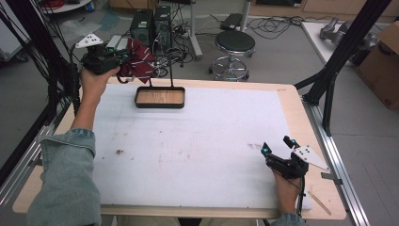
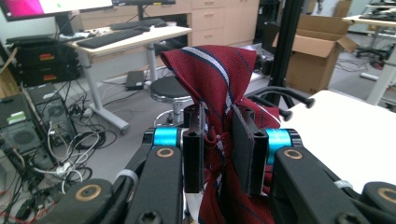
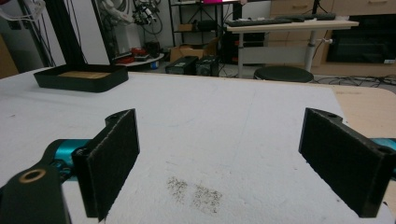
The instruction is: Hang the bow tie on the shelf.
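**Red striped tie clamped in the left gripper, tray stands bare**

In the high view the left gripper [image 1: 123,59] sits at the upper left of the frame, past the table's far edge, with a dark red tie [image 1: 139,60] bunched at its tip. The left gripper view shows the grip closely: the two black jaws are pressed in on the tie [image 2: 219,93], whose red cloth with white and dark stripes puffs up above the pads and hangs down between them at the bottom centre of the frame.

Just right of and below the tie in the high view stands a shallow black tray [image 1: 160,97] near the far edge of the white table cover [image 1: 197,146]. Its wooden floor is bare. Thin black rods rise from its back edge toward the tie; whether cloth touches them cannot be told. In the right gripper view the same tray [image 3: 81,77] lies at the upper left, again with only its wooden bottom showing.

The right gripper [image 1: 277,149] rests at the lower right of the high view, well apart from the tray. Its jaws stand wide apart over the white cover, with a faint dark smudge [image 3: 196,191] between them and nothing held.
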A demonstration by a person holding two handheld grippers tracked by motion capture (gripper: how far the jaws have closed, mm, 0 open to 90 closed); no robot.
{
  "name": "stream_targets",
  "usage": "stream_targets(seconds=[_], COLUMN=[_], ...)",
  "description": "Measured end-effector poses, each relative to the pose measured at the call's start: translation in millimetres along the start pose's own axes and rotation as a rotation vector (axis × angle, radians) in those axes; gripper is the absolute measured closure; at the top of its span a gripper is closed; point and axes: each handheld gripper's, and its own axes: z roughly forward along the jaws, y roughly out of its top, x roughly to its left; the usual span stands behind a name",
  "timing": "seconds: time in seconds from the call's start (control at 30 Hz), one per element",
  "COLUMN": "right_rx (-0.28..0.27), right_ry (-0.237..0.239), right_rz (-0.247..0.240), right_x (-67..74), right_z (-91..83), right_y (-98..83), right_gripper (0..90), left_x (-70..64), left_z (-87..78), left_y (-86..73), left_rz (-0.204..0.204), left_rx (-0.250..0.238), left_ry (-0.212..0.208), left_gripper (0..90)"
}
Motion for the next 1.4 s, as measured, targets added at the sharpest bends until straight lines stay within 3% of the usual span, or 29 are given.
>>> stream_targets(seconds=[0.07,0.27,0.57,1.1,1.4], right_rx=[0.002,0.0,0.001,0.001,0.003], right_ry=[-0.001,-0.001,0.002,0.003,0.01], right_rz=[0.002,-0.001,-0.004,-0.007,-0.007], right_x=[0.0,0.0,0.6,0.9,1.1], right_z=[-0.2,-0.1,0.1,0.4,0.7], right_y=[0.0,-0.1,-0.1,-0.2,-0.3], right_gripper=[11.4,11.4,11.4,11.4,11.4], left_x=[5.9,17.0,30.2,23.7,20.7], left_z=[1.1,-6.2,-14.4,9.7,22.5], left_y=[-2.7,-8.5,-30.2,-48.7,-54.3], left_rz=[-0.013,-0.029,-0.063,-0.053,-0.044], left_rx=[0.004,0.02,0.073,0.143,0.146], left_ry=[0.032,0.06,0.114,0.149,0.167], left_gripper=[74.7,74.7,74.7,74.5,74.2])
